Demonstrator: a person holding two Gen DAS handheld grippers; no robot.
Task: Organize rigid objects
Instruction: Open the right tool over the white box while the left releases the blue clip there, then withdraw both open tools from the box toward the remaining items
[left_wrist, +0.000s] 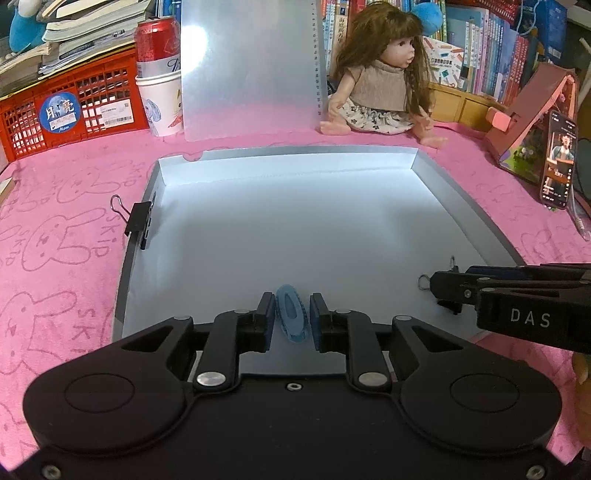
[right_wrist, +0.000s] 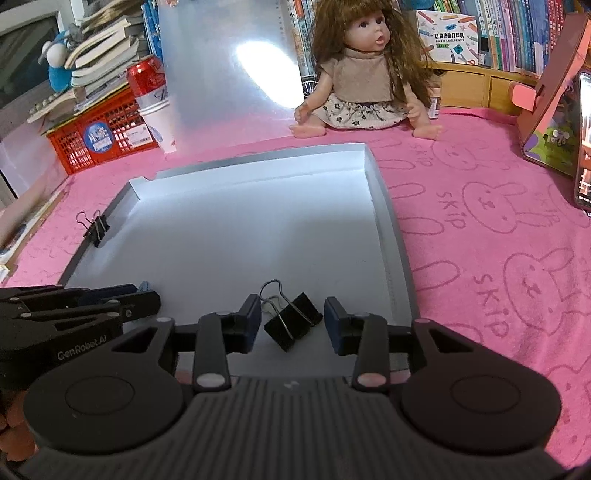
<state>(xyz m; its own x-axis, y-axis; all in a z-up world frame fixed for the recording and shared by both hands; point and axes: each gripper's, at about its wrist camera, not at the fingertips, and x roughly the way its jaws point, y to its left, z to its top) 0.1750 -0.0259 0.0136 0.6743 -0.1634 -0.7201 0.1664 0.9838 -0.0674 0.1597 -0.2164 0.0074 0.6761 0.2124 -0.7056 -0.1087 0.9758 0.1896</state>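
A shallow grey tray (left_wrist: 280, 206) (right_wrist: 229, 236) lies on the pink cloth. My left gripper (left_wrist: 291, 317) is open, its fingers either side of a small blue clip (left_wrist: 291, 313) lying on the tray floor near the front edge. My right gripper (right_wrist: 291, 319) is open around a black binder clip (right_wrist: 291, 325) lying in the tray; in the left wrist view the right gripper (left_wrist: 439, 286) comes in from the right and hides most of that clip. Another black binder clip (left_wrist: 139, 224) (right_wrist: 96, 229) is clamped on the tray's left rim.
A doll (left_wrist: 380, 77) (right_wrist: 365, 70) sits behind the tray. A red crate (left_wrist: 70, 107), a paper cup with a red can (left_wrist: 160, 74) and a clear plastic sheet (left_wrist: 251, 66) stand at the back left. A phone (left_wrist: 557, 158) and a pink cardboard house (left_wrist: 524, 114) stand at the right.
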